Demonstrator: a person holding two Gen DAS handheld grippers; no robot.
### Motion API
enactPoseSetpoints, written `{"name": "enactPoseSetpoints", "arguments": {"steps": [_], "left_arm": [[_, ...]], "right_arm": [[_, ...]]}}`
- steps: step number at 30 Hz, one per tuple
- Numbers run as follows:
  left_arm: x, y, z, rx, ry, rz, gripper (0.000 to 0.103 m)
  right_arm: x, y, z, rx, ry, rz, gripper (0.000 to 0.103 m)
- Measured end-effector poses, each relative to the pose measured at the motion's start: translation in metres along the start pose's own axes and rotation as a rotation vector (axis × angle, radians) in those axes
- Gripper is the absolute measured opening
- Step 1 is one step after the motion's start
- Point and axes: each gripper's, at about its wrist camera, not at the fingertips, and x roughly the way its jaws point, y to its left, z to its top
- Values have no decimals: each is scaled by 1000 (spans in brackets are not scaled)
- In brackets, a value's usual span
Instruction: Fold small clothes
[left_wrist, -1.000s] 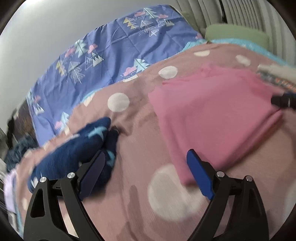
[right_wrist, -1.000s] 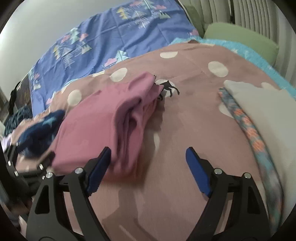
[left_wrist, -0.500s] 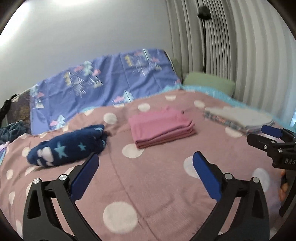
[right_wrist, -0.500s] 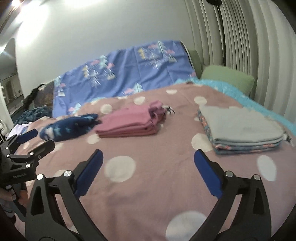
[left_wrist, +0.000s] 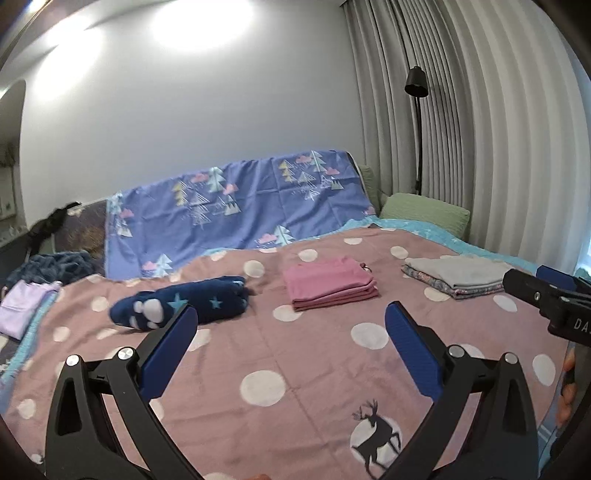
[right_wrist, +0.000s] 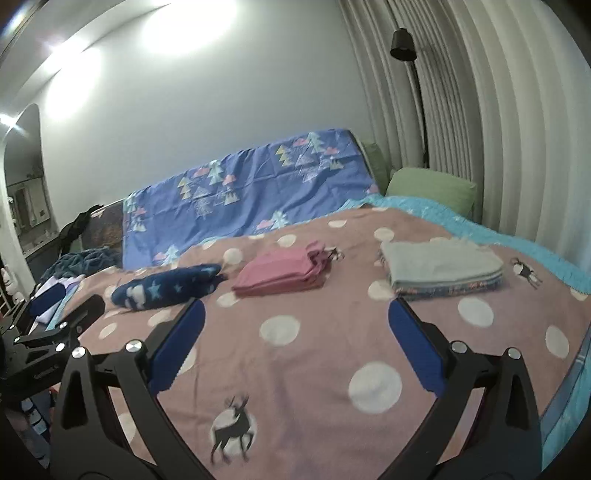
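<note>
**Both grippers held apart above a bed of folded clothes**

Left wrist view: The left gripper (left_wrist: 288, 343) hangs over the near part of a pink bedspread (left_wrist: 317, 369) with white dots, its blue-padded jaws wide apart and nothing between them. Beyond it, near the middle of the bed, lies a folded pink garment (left_wrist: 330, 282), flat and squared. To its left, apart from it, sits a dark blue bundle (left_wrist: 181, 304) with stars and white shapes, loosely rolled. To the right of the pink garment, well apart, rests a stack of folded clothes (left_wrist: 458, 277), grey on top with a patterned layer beneath. At the far left edge of the bed lies a lilac piece of cloth (left_wrist: 22, 306). A blue sheet (left_wrist: 236, 210) printed with trees and clouds drapes over the head of the bed, a green pillow (left_wrist: 424, 214) lies at the far right, and a black floor lamp (left_wrist: 416, 83) stands before the curtain (left_wrist: 498, 129). The right gripper (left_wrist: 546, 291) enters at the right edge.

Right wrist view: The right gripper (right_wrist: 295, 343) also hovers over the near bedspread, jaws wide apart and empty. The pink garment (right_wrist: 284, 271) lies ahead, slightly left of centre; the blue bundle (right_wrist: 166, 290) is left of it, and the stack (right_wrist: 443, 269) to the right. The left gripper (right_wrist: 55, 332) shows at the left edge, above the bed's near left side.
</note>
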Motion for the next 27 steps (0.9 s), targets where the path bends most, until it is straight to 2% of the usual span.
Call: {"name": "enactPoseSetpoints", "arguments": {"steps": [6, 9, 15, 20, 27], "left_arm": [[-36, -1, -15, -13, -50, -18, 102], [-49, 3, -22, -29, -88, 32, 102], [-53, 8, -28, -58, -57, 27, 102], [-51, 2, -32, -25, -43, 10, 102], [-40, -1, -39, -50, 14, -21, 102]], "right_arm": [[-23, 18, -15, -56, -28, -23, 101], [-32, 28, -24, -86, -38, -34, 101], [-35, 34, -42, -107, -12, -47, 101], [-34, 31, -47, -94, 11, -49, 101], [-24, 28, -49, -93, 39, -58, 101]]}}
